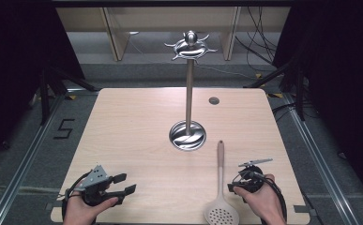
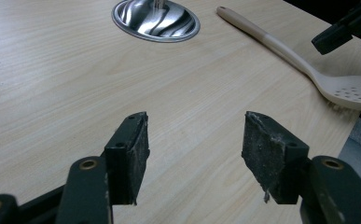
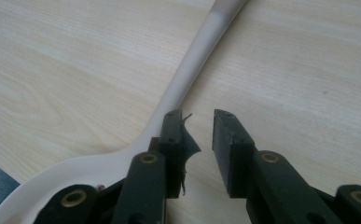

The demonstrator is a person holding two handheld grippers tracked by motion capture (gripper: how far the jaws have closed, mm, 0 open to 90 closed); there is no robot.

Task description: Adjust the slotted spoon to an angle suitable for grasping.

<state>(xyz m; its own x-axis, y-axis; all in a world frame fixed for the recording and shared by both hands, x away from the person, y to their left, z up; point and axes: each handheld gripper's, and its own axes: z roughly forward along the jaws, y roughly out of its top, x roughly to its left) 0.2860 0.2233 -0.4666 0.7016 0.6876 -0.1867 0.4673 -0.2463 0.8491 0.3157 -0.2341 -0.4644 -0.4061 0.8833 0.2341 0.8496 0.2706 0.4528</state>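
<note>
Here the slotted spoon [image 1: 221, 197] lies flat on the wooden table [image 1: 132, 131], its perforated head at the near edge and its handle pointing far toward the round steel base of the utensil stand [image 1: 187, 135]. The right gripper [image 1: 250, 180] sits just right of the spoon's neck; in the right gripper view its 2 jaws stand slightly apart, empty, with the handle passing beside the left jaw. The left gripper [image 1: 120, 183] rests at the near left, well apart from the spoon, its jaws wide apart over bare wood.
</note>
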